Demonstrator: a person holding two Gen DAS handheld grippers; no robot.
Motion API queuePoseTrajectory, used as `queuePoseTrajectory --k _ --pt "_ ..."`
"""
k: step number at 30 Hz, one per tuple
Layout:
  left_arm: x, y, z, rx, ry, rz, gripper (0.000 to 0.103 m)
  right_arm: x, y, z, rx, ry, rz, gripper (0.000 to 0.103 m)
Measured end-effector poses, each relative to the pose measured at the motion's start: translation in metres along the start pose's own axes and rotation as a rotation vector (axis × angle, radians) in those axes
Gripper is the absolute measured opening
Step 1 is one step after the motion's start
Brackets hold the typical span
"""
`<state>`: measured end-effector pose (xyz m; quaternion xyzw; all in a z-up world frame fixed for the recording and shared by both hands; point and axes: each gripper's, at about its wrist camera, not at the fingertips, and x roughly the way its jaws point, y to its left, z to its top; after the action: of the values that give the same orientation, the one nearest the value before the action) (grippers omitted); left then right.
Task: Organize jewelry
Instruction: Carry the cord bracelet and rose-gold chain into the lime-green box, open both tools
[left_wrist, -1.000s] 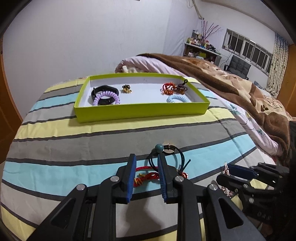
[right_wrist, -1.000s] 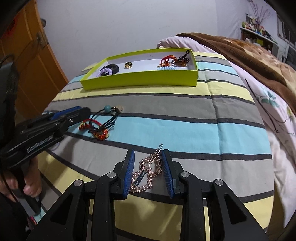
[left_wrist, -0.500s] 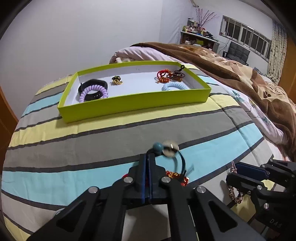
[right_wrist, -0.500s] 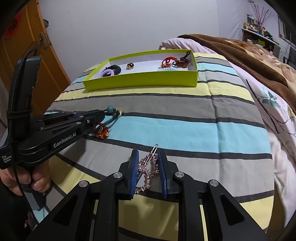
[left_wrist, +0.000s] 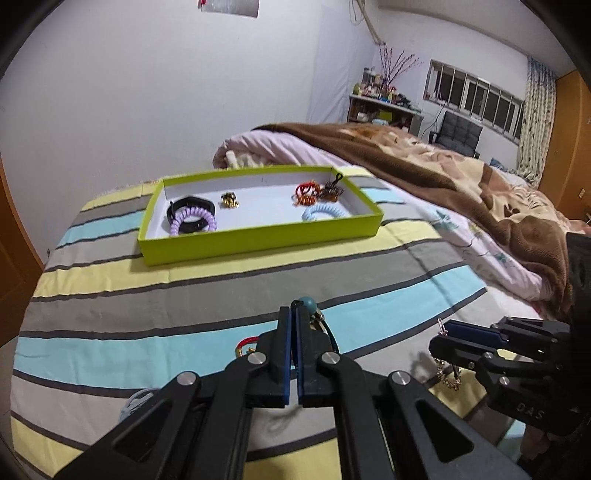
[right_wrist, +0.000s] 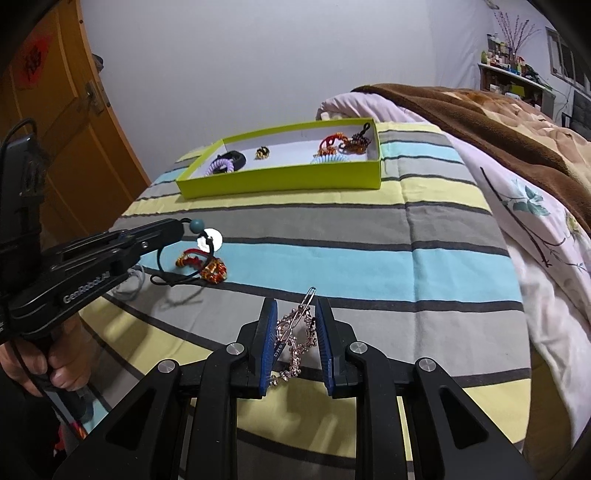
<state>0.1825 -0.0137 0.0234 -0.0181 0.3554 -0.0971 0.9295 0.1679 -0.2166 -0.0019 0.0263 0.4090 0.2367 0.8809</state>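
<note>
Two jewelry pieces are gripped above the striped bedspread, short of the green tray.

The black cord hair tie with a teal bead (right_wrist: 195, 226) is pinched between the clenched jaws of the left gripper (left_wrist: 294, 314), lifted over the striped bedspread (right_wrist: 369, 258) near its left edge; its loop hangs down, and the red and gold braided bracelet (right_wrist: 207, 266) is seen at the cord, whether caught or lying beneath cannot be told. The rose-gold beaded hair clip (right_wrist: 297, 332) is grasped by the right gripper (right_wrist: 295, 317), its lower chain cut off behind the blue pads. A broad band of open bedspread is left before the shallow lime-green cardboard tray (left_wrist: 258, 240), set toward the far edge. Six pieces are counted inside, two clusters overlapping, details too small to resolve. A brown blanket (left_wrist: 461, 177) is bunched along the right edge.
</note>
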Motion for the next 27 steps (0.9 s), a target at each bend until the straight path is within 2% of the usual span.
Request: queuePoseTrajectory --k 11,27 --pt "-0.028 -0.003 0.006 0.004 -0.060 -0.010 0.002 -0.024 0.010 0.010 -0.030 -0.062 -0.002 0.022" --pt "-0.030 0.001 0.025 0.016 -0.107 0.034 0.002 -0.021 0.013 0.047 -0.093 -0.112 -0.017 0.022"
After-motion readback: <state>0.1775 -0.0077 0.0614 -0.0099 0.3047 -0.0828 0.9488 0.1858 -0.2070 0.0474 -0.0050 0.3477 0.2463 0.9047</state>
